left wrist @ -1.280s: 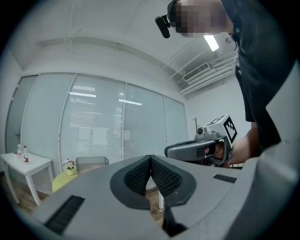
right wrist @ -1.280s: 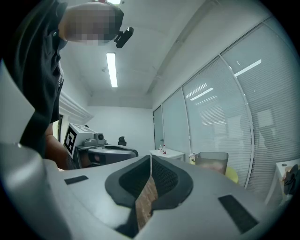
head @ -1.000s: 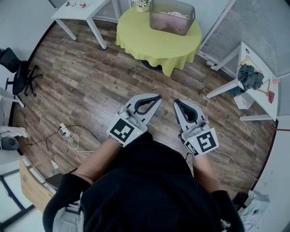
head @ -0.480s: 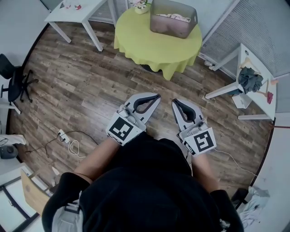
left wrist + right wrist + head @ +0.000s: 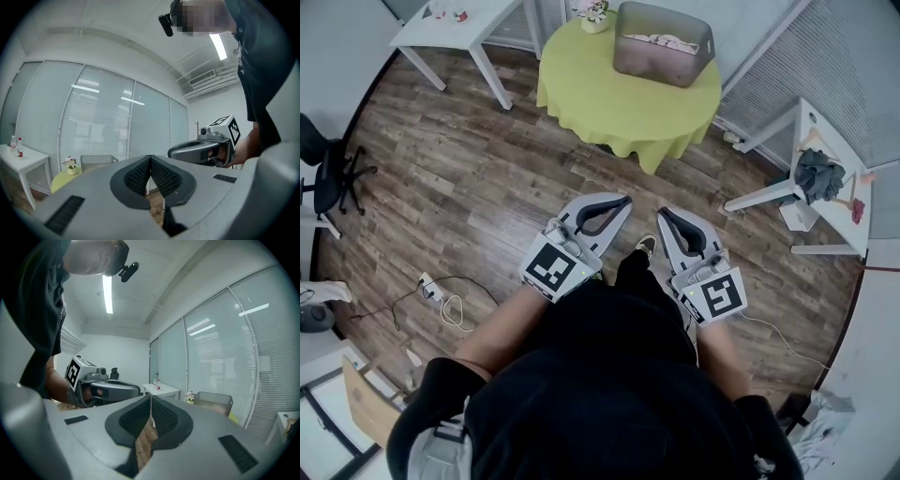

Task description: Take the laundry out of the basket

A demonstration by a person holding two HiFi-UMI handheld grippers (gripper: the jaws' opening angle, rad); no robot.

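Note:
The grey laundry basket (image 5: 664,54) stands on a round table with a yellow-green cloth (image 5: 619,98), far ahead of both grippers. Pale laundry (image 5: 660,39) shows inside it. My left gripper (image 5: 624,199) and right gripper (image 5: 663,213) are held side by side over the wood floor, both shut with nothing between the jaws. The left gripper view has the basket (image 5: 97,162) small beyond the closed left gripper (image 5: 150,157). From the right gripper view, the basket (image 5: 213,402) lies right of the closed right gripper (image 5: 150,397).
A white table (image 5: 459,23) with small bottles stands back left, an office chair (image 5: 328,169) at the left. A white side table (image 5: 825,141) at the right carries a grey garment (image 5: 819,173). A power strip and cables (image 5: 441,291) lie on the floor. A flower pot (image 5: 593,13) shares the round table.
The round table and basket have drawn slightly nearer in the head view as both grippers advance together. A shoe now shows between the grippers. Both stay shut.

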